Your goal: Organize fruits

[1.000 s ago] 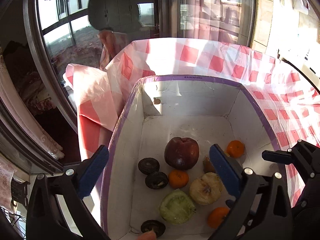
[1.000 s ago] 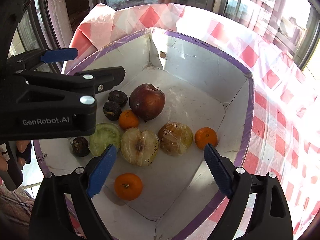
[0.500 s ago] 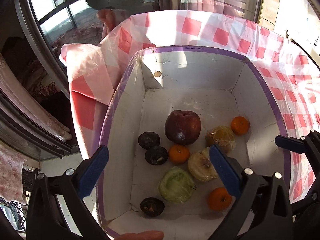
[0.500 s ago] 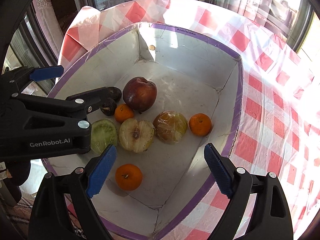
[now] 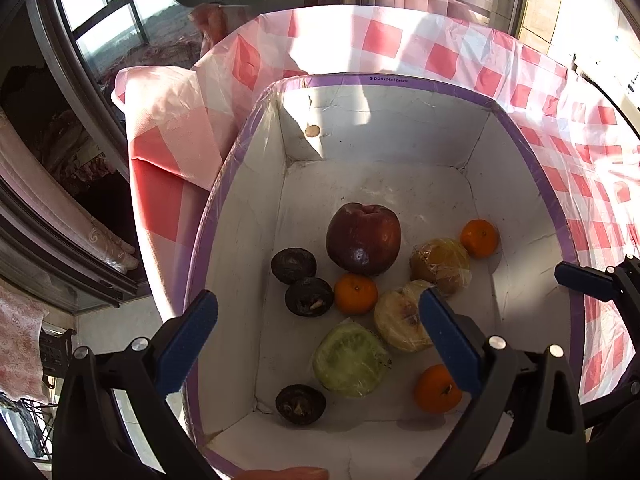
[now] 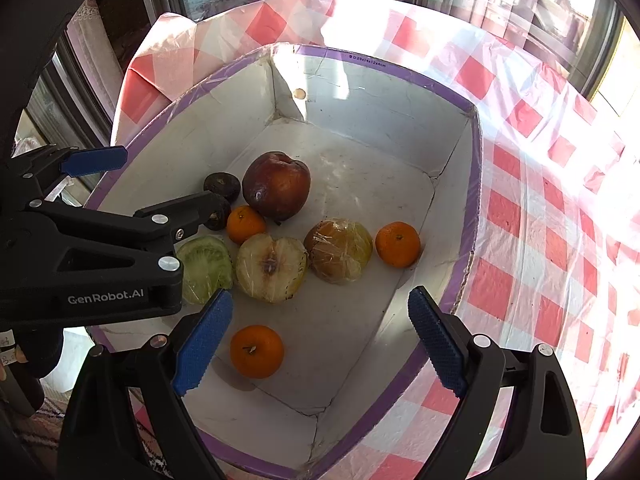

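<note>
While both tools hang above the box (image 6: 472, 184) with nothing between their pads, every fruit lies loose on its white floor. The left gripper (image 5: 316, 336) is spread wide over the near left part of the box; the right gripper (image 6: 320, 340) is spread just as wide over the near right corner. The apple (image 6: 277, 184) sits mid-floor with three dark fruits to its left, three oranges scattered, and three wrapped halves in a row across the middle. The box rests on a checked cloth (image 6: 532, 200) near the table's edge.

The main risk, as I judge it, is crowding. The middle orange (image 5: 355, 293) touches the apple and sits just beside a dark fruit (image 5: 309, 297), so jaws coming down around it could nudge neighbours and set round fruit rolling. The wrapped halves, such as the pale half (image 6: 270, 267), look soft and slick; a hard pinch may bruise them or slip on the film. The two tools are near each other, so reaching for the same cluster invites a clash. A low approach near the side could catch the purple rim and shift the box on the smooth cloth.
</note>
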`<state>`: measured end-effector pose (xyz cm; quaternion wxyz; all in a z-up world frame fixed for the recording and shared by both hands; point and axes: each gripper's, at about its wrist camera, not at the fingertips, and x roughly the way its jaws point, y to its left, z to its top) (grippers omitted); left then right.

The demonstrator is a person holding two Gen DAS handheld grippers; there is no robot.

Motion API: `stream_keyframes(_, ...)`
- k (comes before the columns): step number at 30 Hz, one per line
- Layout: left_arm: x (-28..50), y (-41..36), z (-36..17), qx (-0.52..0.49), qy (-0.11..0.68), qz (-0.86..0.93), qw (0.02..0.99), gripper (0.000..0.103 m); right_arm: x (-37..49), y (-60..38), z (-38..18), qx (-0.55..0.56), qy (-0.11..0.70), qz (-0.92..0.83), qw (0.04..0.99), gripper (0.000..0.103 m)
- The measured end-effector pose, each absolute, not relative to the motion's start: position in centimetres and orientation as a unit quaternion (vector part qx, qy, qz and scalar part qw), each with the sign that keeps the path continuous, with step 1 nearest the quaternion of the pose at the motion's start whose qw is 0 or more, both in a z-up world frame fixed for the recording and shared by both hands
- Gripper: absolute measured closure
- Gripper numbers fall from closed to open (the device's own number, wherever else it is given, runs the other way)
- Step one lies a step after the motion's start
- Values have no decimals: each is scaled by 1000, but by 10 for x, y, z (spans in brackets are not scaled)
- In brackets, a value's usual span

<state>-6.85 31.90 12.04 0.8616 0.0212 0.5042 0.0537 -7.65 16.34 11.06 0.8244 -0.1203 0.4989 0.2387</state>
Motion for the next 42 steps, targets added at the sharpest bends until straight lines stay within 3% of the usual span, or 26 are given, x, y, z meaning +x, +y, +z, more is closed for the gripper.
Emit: stream_keyframes(42,-72,327,109,-16,528,60,847,2,-87,169,106,-127,499,258,818,17)
